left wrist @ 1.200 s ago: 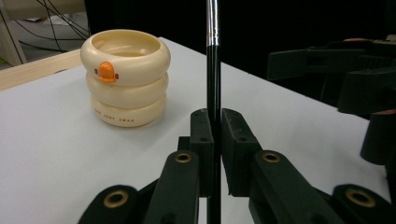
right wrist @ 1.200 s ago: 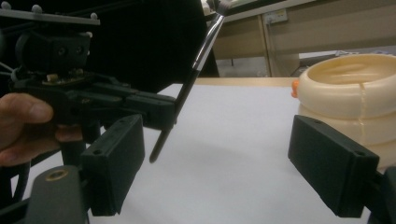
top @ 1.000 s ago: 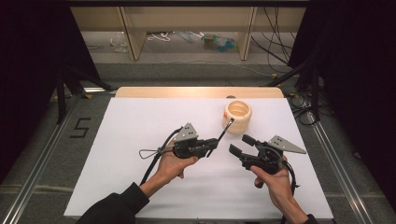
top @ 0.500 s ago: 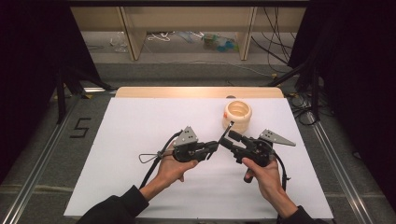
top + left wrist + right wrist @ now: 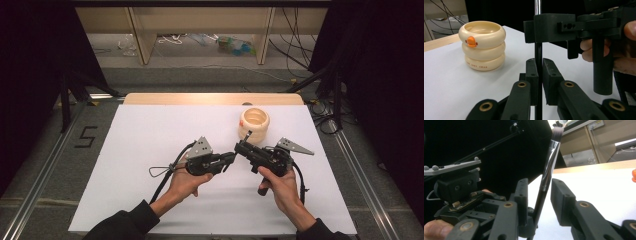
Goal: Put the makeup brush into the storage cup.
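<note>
My left gripper is shut on the thin black handle of a makeup brush, which stands upright near the table's middle. The brush has a silver ferrule and dark bristles at its top. My right gripper faces the left one and is open. Its jaws stand either side of the handle, above the left gripper's hold, with a gap on each side. Behind them a cream ringed cup with an orange duck bill stands upright.
A white sheet covers the table, with a wooden strip along its far edge. Metal rails run along both sides on the floor. Shelves and loose cables lie beyond the table.
My right gripper has moved left and forward to meet the left one, and its open jaws now straddle the brush. The left gripper holds the brush in almost the same place.
</note>
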A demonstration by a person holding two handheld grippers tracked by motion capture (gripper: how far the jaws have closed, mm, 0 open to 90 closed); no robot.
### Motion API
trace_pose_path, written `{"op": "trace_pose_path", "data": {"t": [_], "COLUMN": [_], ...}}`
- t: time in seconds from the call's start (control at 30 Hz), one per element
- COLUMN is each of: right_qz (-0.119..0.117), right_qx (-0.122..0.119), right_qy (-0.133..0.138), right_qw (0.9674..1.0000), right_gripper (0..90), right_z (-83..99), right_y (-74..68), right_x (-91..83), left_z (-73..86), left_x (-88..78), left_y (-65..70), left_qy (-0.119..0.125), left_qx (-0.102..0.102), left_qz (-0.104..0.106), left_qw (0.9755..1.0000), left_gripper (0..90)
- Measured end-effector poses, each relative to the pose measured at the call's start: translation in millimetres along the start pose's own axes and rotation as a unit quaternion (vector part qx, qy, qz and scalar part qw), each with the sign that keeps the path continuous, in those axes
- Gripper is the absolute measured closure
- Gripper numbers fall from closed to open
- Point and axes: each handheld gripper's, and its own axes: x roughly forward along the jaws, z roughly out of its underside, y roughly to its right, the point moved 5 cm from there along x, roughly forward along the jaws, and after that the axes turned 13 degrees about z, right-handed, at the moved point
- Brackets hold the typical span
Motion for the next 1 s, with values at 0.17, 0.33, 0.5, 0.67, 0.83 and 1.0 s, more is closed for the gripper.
{"op": "trace_pose_path", "data": {"t": [0.17, 0.33, 0.5, 0.67, 0.83, 1.0], "right_qz": [-0.007, -0.01, -0.021, -0.014, 0.003, 0.013], "right_qx": [0.003, 0.008, 0.01, 0.004, -0.008, -0.038], "right_qy": [0.001, 0.0, 0.002, 0.006, 0.005, 0.006], "right_qw": [1.0, 0.9999, 0.9997, 0.9999, 1.0, 0.9992], "right_gripper": [75.8, 81.2, 83.8, 84.0, 83.9, 83.9], "right_z": [-0.2, -0.2, -1.1, -3.0, -5.7, -8.2], "right_y": [-0.7, -0.1, -1.9, -1.3, 3.7, 4.7], "right_x": [-0.3, -1.0, -2.1, -3.1, -5.7, -6.7], "left_z": [-1.3, -2.4, -2.4, -5.3, -4.6, -0.9], "left_x": [-0.3, -0.6, -0.2, -1.6, -9.1, -21.8], "left_y": [1.0, 1.9, 1.4, 0.7, -1.0, -1.5], "left_qy": [0.003, 0.006, 0.006, 0.019, 0.007, 0.002], "left_qx": [0.001, 0.002, 0.002, -0.002, 0.0, -0.008], "left_qz": [0.0, 0.002, 0.005, -0.002, -0.023, -0.029], "left_qw": [1.0, 1.0, 1.0, 0.9998, 0.9997, 0.9995], "left_gripper": [83.6, 83.6, 83.1, 61.3, 44.8, 39.7]}}
